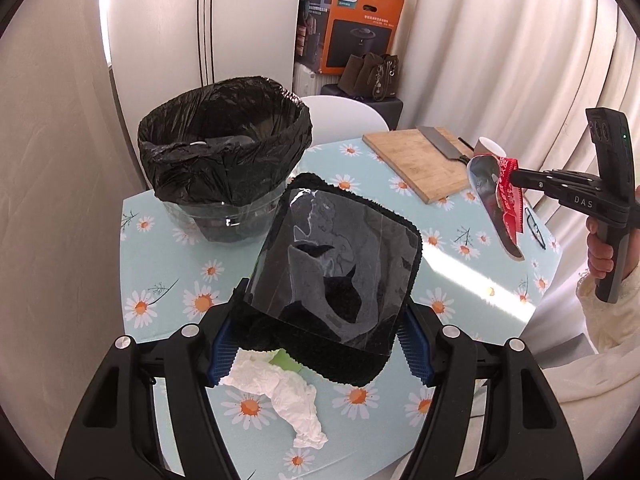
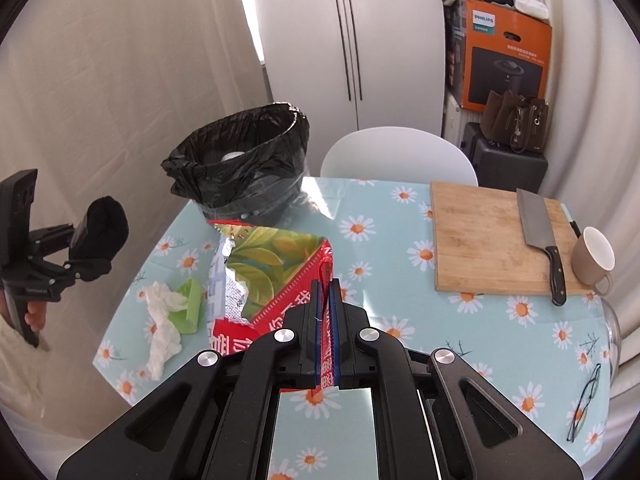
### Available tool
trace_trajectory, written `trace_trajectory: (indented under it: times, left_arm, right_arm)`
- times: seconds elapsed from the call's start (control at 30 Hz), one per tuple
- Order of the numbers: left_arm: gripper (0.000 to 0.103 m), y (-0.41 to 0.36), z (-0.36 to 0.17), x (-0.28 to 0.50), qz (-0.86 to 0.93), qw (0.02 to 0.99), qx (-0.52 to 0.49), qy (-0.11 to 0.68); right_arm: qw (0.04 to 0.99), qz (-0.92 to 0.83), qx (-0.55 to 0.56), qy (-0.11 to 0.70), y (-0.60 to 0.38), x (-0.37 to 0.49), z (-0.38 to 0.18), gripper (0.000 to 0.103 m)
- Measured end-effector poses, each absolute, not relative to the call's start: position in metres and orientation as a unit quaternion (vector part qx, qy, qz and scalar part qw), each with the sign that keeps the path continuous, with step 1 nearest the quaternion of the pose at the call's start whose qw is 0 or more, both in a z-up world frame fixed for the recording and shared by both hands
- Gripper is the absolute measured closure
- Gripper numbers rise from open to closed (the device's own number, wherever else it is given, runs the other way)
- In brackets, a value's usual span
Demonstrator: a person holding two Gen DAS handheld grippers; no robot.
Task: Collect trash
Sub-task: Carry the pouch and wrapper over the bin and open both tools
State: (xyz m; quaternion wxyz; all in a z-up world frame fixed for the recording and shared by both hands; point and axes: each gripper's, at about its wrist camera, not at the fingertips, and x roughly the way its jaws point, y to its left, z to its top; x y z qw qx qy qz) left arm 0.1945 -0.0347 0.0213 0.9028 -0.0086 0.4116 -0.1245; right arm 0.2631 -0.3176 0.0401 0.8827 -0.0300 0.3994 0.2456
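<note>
Left gripper [image 1: 320, 332] clamps black packet [image 1: 336, 264]; right gripper [image 2: 327, 292] pinches wrapper [image 2: 272, 276]. Neither binned [image 1: 224, 136]; tissue [image 1: 280, 396] remains on table [image 1: 180, 280].

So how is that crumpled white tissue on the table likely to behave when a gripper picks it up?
The white tissue looks crumpled, thin and soft, so it would probably droop and flop rather than hold its shape. It seems very light for its size, so a light pinch should lift it. It lies against a green scrap, which might drag along or shift.
</note>
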Motion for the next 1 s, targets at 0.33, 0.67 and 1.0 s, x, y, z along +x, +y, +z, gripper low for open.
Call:
trace_trajectory:
  times: [0.33,0.67,1.0]
  left_arm:
    - [0.035,-0.032,0.051,0.205,-0.091,0.917,-0.057,0.384]
    - [0.035,-0.021,0.060,0.210,-0.057,0.919,-0.110,0.373]
    - [0.035,0.016,0.056,0.263,-0.087,0.918,-0.111,0.372]
  right_arm:
    - [0.891,0.307,-0.008,0.333,-0.320,0.294,0.085,0.099]
    - [0.881,0.364,-0.016,0.300,-0.292,0.320,0.101,0.099]
    - [0.885,0.354,-0.030,0.301,-0.235,0.356,0.106,0.099]
